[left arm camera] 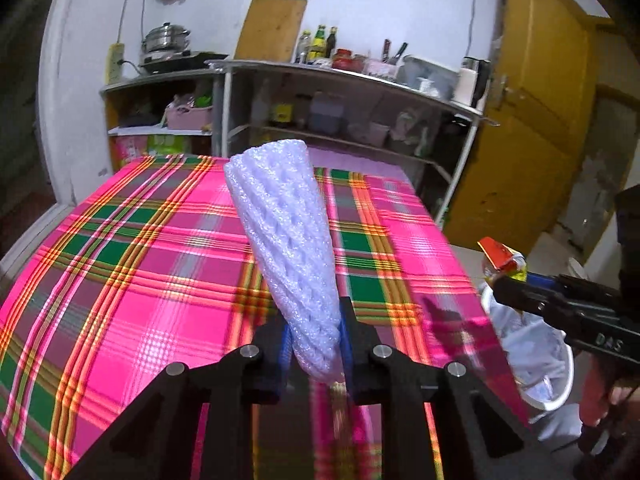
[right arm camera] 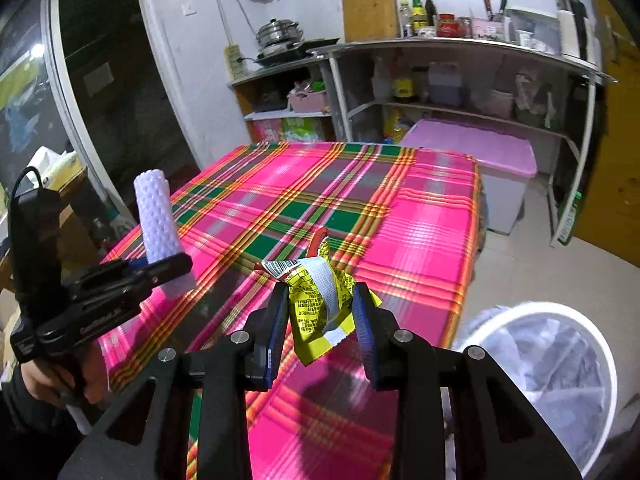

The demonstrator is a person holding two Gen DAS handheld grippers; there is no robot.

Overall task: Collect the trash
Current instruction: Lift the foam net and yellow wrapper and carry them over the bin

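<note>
My left gripper (left arm camera: 314,326) is shut on a white foam net sleeve (left arm camera: 286,240), which sticks up and forward above the plaid tablecloth (left arm camera: 132,264). From the right wrist view the same sleeve (right arm camera: 156,208) shows at the left, clamped in the left gripper (right arm camera: 160,270). My right gripper (right arm camera: 320,312) is shut on a crumpled yellow snack wrapper (right arm camera: 316,300) with a red corner. In the left wrist view that wrapper (left arm camera: 502,260) pokes out of the right gripper (left arm camera: 496,280), just above a white bin (left arm camera: 560,396) lined with a pale bag.
The white bin (right arm camera: 604,344) stands on the floor off the table's right front corner. Behind the table are metal shelves (right arm camera: 460,46) with bottles, a pot and a cutting board, a pink-lidded box (right arm camera: 480,140), and a yellow door (left arm camera: 532,120). A hand (right arm camera: 44,380) holds the left gripper.
</note>
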